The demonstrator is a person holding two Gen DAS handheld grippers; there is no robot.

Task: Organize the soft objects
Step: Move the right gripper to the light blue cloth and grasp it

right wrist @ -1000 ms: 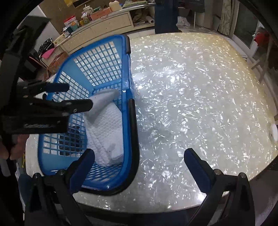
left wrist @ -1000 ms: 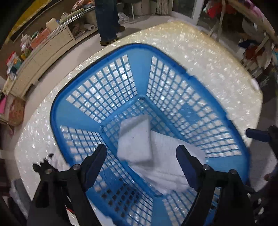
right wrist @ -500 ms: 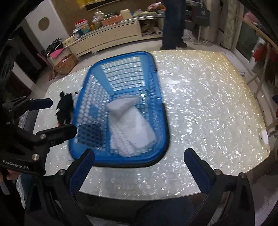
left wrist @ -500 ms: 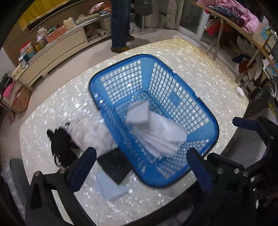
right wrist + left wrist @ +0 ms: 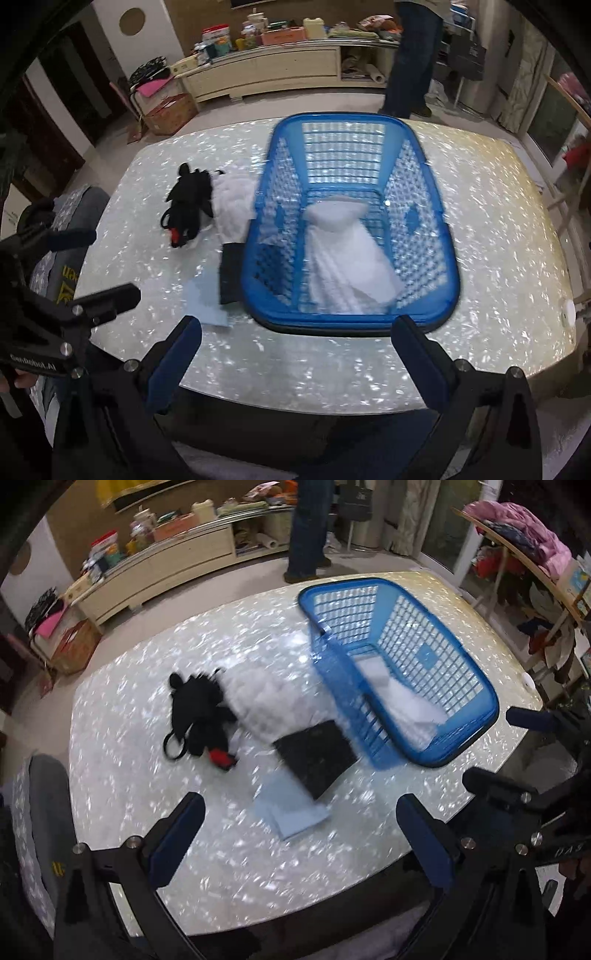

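Note:
A blue plastic basket (image 5: 476, 686) (image 5: 448, 258) stands on the pearly white table and holds folded white cloths (image 5: 351, 266) (image 5: 410, 705). To its left lie a black plush item (image 5: 199, 712) (image 5: 188, 206), a fluffy white cloth (image 5: 266, 701) (image 5: 231, 199), a folded black cloth (image 5: 317, 757) (image 5: 229, 273) and a light blue cloth (image 5: 291, 808) (image 5: 207, 299). My left gripper (image 5: 299, 845) is open and empty above the table's near edge. My right gripper (image 5: 297, 362) is open and empty, in front of the basket.
A grey chair back (image 5: 48, 812) stands at the table's left. A person in jeans (image 5: 413, 59) stands beyond the table. A low cream cabinet (image 5: 273, 70) with clutter lines the far wall. A clothes rack (image 5: 524, 561) is at the right.
Both grippers have pulled back and up from the basket toward the near table edge. The left view has swung left, so the cloths beside the basket now show.

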